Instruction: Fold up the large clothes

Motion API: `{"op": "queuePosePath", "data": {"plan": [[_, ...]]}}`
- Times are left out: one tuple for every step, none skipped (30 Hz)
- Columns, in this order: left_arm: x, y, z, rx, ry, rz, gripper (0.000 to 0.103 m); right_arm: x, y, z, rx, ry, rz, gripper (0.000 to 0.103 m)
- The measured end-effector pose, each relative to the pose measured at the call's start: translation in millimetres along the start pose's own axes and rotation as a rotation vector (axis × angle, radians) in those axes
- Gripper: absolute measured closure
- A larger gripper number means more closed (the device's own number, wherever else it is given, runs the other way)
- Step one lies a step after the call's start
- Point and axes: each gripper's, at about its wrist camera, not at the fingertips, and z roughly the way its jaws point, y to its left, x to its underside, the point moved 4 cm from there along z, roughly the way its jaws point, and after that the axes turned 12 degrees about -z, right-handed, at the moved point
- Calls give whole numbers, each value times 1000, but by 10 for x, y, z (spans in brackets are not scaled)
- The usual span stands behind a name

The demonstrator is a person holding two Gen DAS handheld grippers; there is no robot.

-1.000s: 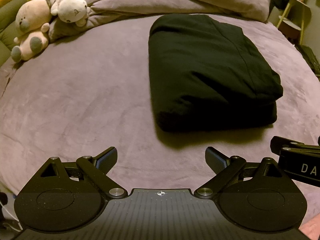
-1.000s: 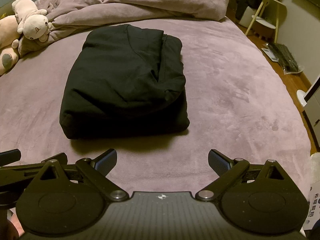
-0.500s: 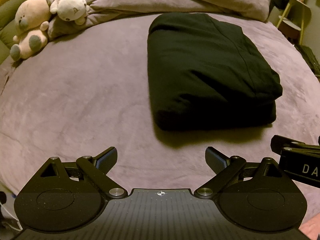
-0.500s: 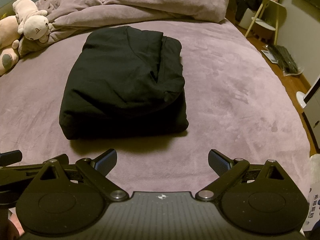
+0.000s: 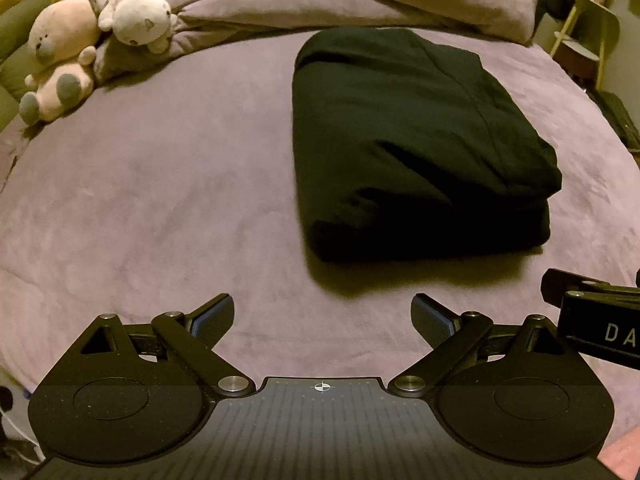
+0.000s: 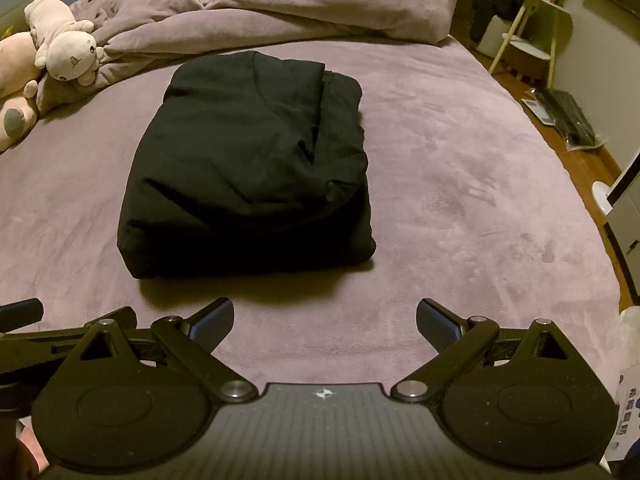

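A black garment [image 5: 416, 148] lies folded into a thick rectangular bundle on the purple bed [image 5: 160, 208]; it also shows in the right wrist view as the same black garment [image 6: 248, 168]. My left gripper [image 5: 322, 314] hovers open over bare bedding, short of the bundle's near edge and a little left of it. My right gripper [image 6: 324, 318] is open too, near the bundle's front right corner without touching it. Neither holds anything. The right gripper's body pokes into the left wrist view at the right edge [image 5: 596, 316].
A rumpled purple duvet [image 6: 280, 12] is heaped across the head of the bed. Two plush toys [image 5: 80, 40] lie at the far left. A small side table [image 6: 532, 20] and floor clutter [image 6: 564, 116] sit past the bed's right edge.
Both views have shifted very slightly; the bundle sits a touch lower and nearer in the frames. Both grippers stay open and the garment has not moved.
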Motion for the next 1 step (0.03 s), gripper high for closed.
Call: {"op": "queuePosePath", "data": {"plan": [[-5, 0, 7, -3, 7, -1, 5, -2, 0, 0, 0, 0, 1, 5]]}}
